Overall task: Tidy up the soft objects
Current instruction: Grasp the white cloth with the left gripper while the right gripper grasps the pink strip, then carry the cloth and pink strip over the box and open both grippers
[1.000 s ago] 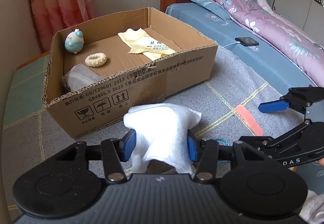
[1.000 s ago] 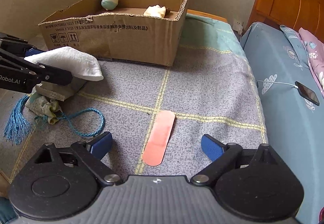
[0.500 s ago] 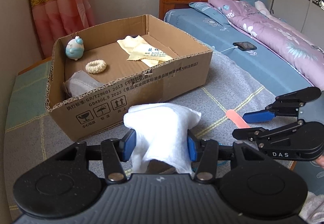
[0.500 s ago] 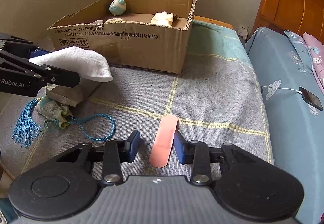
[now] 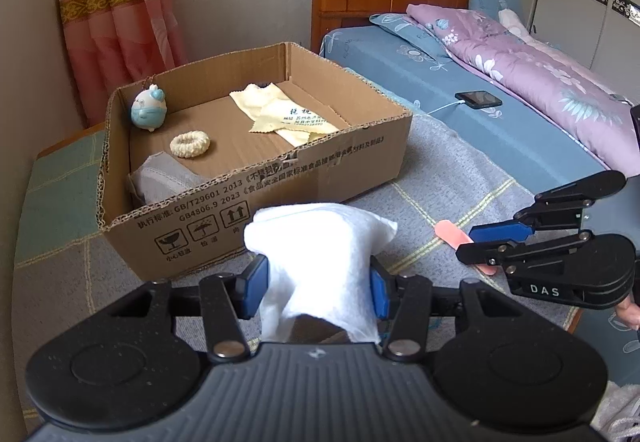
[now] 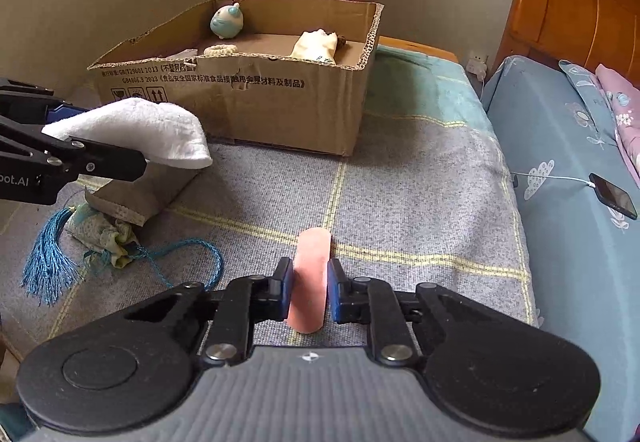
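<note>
Your left gripper is clamped on a white cloth, both blue pads pressed into its sides. The cloth bulges up above the pads and its free edge hangs toward you. From the right wrist view, the cloth rides above the blanket, clear of it, with the left gripper at 9 o'clock.

Your right gripper has its jaws nearly closed around a pink strip. The pads sit against the strip's two long edges. The strip lies flat on the blanket, running toward 12 o'clock. From the left wrist view, the right gripper sits at 3 o'clock, low over the strip.

The box stands on the blanket at 12 o'clock from the left gripper, open on top. Inside it:
- blue toy at the far left corner, leaning on the wall
- cream ring just in front of the toy
- grey cloth at the near left corner
- yellow cloth spread to the right

In the right wrist view, at 9 o'clock on the blanket lies a tan pouch. A floral sachet with a blue tassel and cord lies beside it.

A phone lies on the bed at 2 o'clock.
</note>
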The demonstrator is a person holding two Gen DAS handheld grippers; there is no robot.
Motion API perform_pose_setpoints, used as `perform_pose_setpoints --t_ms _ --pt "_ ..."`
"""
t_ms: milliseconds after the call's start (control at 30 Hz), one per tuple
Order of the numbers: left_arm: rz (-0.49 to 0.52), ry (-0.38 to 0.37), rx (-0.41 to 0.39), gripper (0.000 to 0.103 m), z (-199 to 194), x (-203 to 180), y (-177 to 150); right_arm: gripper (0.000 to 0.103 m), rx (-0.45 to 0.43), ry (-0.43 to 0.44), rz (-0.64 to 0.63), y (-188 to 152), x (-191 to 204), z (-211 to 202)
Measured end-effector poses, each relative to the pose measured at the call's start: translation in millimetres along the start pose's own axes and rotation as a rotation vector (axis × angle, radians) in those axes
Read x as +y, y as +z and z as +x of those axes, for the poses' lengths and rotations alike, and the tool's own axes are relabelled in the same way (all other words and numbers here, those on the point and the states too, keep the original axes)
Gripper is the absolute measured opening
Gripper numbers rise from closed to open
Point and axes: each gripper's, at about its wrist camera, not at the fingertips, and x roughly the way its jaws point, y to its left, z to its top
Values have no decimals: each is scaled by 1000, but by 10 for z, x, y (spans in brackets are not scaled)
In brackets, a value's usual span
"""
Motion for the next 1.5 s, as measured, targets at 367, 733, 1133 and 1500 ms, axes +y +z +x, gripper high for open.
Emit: perform_pose_setpoints --t_ms 367,733,1133,1500 --pt "49 -1 -91 50 -361 -40 202 22 -73 -9 -59 135 -1 -297" --pt "55 42 -142 50 -58 169 764 22 -144 -12 -89 320 -56 -465" --pt "7 118 -111 101 517 297 959 22 -171 -30 -89 410 -128 -504" --pt "-93 204 -139 101 -186 389 420 22 -190 -26 -136 662 -90 -445"
